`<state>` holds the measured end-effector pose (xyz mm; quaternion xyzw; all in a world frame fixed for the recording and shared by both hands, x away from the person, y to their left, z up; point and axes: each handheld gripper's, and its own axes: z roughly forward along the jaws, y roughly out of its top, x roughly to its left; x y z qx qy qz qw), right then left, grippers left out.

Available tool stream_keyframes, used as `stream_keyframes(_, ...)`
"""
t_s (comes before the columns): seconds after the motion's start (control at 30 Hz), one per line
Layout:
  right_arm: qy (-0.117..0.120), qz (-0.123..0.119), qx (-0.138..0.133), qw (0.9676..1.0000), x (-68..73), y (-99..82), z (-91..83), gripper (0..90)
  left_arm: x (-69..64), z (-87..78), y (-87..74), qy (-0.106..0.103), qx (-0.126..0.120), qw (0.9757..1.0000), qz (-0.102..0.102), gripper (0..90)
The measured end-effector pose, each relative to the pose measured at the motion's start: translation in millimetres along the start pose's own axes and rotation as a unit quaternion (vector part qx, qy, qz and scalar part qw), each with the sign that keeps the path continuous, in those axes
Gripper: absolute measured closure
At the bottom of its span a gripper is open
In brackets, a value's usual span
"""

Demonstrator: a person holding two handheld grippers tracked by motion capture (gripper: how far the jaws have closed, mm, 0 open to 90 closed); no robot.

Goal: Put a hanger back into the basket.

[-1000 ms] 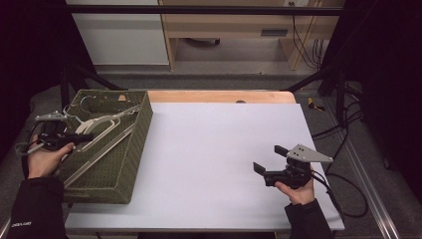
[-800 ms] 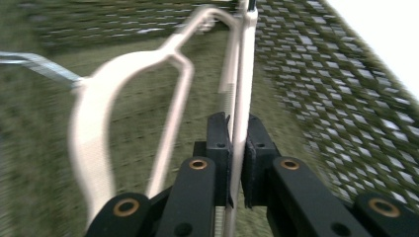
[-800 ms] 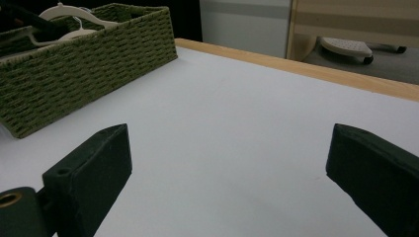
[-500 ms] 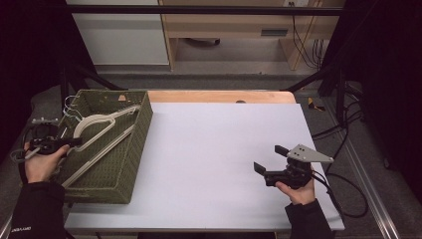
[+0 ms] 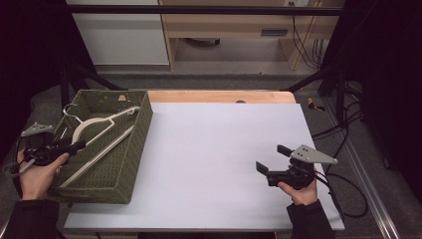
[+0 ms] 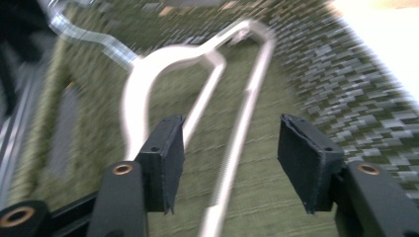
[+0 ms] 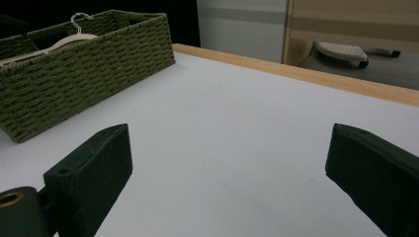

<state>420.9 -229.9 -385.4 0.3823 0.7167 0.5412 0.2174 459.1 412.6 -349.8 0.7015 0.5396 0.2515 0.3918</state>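
A pale wooden hanger with a metal hook lies inside the green woven basket at the table's left. My left gripper hovers over the basket's left rim and points in at the hanger. Its jaws have just been opening. In the left gripper view the hanger's bar runs between the open gripper's pads without touching them. My right gripper rests at the front right of the white table, open and with nothing between its jaws.
The basket sits far left in the right gripper view, the hanger poking above its rim. A wooden strip edges the table's far side. Cables trail off the right edge. Shelving stands beyond.
My left gripper has drawn back to the left and toward the person, and its jaws have spread apart off the hanger. The right gripper has stayed put.
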Motion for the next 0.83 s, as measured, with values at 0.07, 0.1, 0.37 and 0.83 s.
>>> stream_keyframes(0.07,-0.002,0.0,-0.003,1.0,-0.8,0.9,-2.4,4.6,-13.9,-5.8,1.9,-0.022,-0.024,0.9995,0.008,37.5)
stream_keyframes(0.1,-0.002,0.002,-0.009,1.0,-1.3,1.8,-4.3,4.6,-29.8,-9.5,3.2,-0.045,-0.045,0.9979,0.016,33.9)
stream_keyframes(0.37,0.0,0.001,-0.025,0.9997,-5.6,3.5,-12.1,4.5,-96.1,-11.3,3.2,-0.108,-0.114,0.9856,0.063,13.0)
stream_keyframes(0.83,-0.005,0.01,-0.034,0.9993,-12.9,3.4,-21.0,4.4,-146.1,13.5,-12.1,-0.165,-0.104,0.9766,0.089,6.8)
